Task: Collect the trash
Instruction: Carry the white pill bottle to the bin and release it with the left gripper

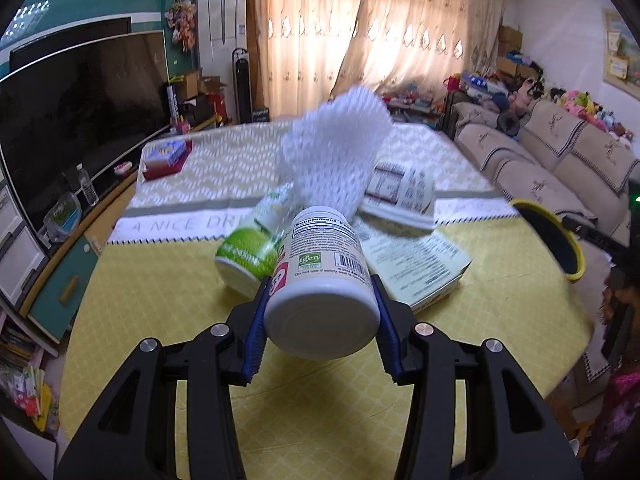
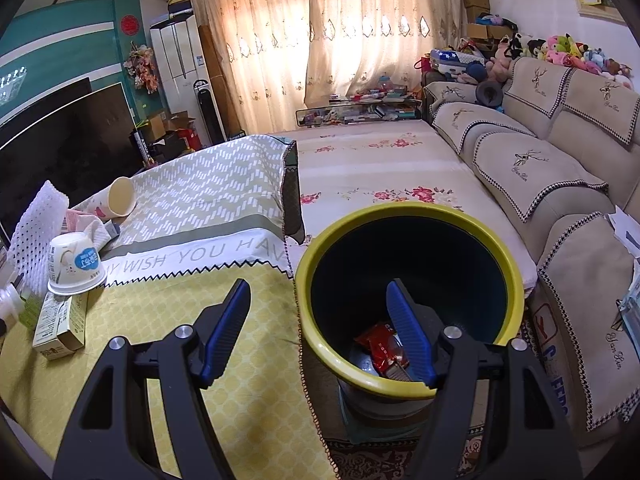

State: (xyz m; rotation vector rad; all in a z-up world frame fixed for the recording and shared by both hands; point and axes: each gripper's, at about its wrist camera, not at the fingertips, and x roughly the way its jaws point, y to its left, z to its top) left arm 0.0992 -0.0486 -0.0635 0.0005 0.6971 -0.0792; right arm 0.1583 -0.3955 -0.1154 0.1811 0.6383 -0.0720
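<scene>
Fingers (image 1: 320,312) clamp "Supplement Facts" bottle (image 1: 324,276).

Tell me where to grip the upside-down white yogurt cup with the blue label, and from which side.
Grip the upside-down white yogurt cup across its tapered wall, above the flared rim resting on the cloth, coming from the right, where the yellow tablecloth is bare; the white foam net crowds its left.

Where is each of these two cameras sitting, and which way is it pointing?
Left wrist: on the left tool, looking along its blue fingers, which clamp a white supplement bottle over the yellow table.
Right wrist: on the right tool, open and empty, looking down at the yellow-rimmed bin.
Shared: the table, bin, white foam netting, curtains, sofa.
</scene>
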